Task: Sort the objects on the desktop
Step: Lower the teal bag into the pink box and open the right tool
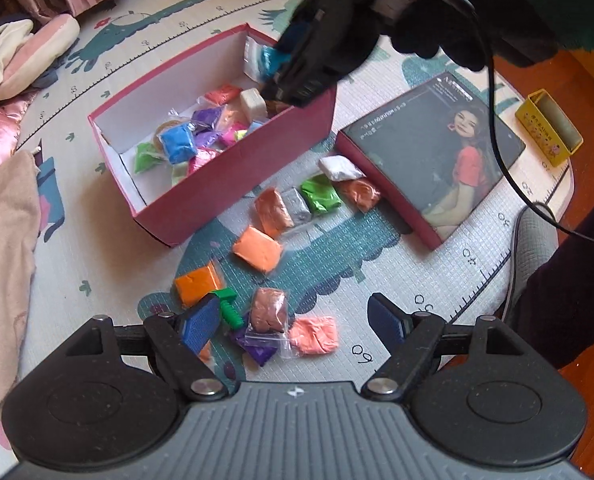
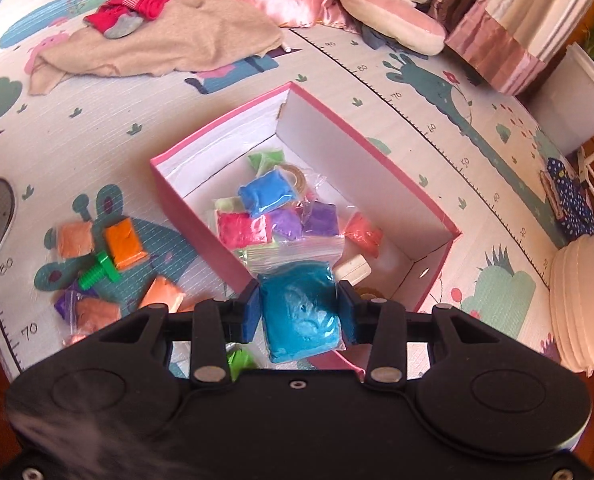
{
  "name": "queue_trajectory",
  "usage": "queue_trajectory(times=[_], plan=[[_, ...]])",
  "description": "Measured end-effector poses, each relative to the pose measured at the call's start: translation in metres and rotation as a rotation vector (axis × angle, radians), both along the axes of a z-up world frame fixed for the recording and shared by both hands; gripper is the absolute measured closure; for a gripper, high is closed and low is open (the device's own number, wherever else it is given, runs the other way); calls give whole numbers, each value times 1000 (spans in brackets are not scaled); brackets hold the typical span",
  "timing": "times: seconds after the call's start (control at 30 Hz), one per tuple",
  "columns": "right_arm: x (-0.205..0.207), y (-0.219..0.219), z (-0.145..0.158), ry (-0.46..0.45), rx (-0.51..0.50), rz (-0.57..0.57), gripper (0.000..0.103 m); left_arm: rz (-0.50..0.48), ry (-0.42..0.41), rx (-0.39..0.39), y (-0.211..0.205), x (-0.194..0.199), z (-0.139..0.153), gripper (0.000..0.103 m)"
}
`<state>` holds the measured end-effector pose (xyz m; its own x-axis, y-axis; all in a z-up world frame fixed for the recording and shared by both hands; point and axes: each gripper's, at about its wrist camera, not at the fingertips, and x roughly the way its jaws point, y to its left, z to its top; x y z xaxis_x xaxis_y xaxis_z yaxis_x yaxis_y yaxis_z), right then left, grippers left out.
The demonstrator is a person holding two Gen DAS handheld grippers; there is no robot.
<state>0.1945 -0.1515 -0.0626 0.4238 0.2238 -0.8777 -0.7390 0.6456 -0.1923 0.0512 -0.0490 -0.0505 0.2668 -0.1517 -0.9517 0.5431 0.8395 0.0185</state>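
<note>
Right wrist view: the right gripper (image 2: 299,312) fills the lower frame, its jaws closed on a teal clay block in a clear zip bag (image 2: 302,316), blue pads pressing both its sides.
Teal bag position: above the near wall of the open pink cardboard box with white lining (image 2: 417,196), centre of frame, not yet inside.
Box contents: a blue clay packet (image 2: 265,195), purple, pink, light green and coral packets, a cream block at lower right.
Surface: a printed play mat with trees, animals and ruler markings (image 2: 97,120); a beige cloth (image 2: 185,36) and pink cushions along the top edge.
Left wrist view: the left gripper (image 1: 297,320) sits at the bottom, jaws wide and holding nothing.
Between the left jaws: a brown clay packet (image 1: 269,309), a purple packet, a salmon packet and a green plastic toy bolt (image 1: 228,307) by the left pad.
Loose packets: orange, brown, grey, green and white ones trail up toward the box lid printed with a portrait (image 1: 437,160), right of centre.
Room: a small yellow open tin (image 1: 549,128) at right, wooden floor beyond the mat.
</note>
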Motion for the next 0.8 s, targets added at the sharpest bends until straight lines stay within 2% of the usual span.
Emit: queue_trajectory(times=[0.3,0.4,0.8], plan=[[43,3,-37,41,26,-164,64,10,-3,12,-9,7,-20,23],[54,4,-48,75,53,-219,64,52,-6,2,-5,14,-23,23],[84,19,-84,134,105,-328,64,68,-27,47,7,29,-32,23]])
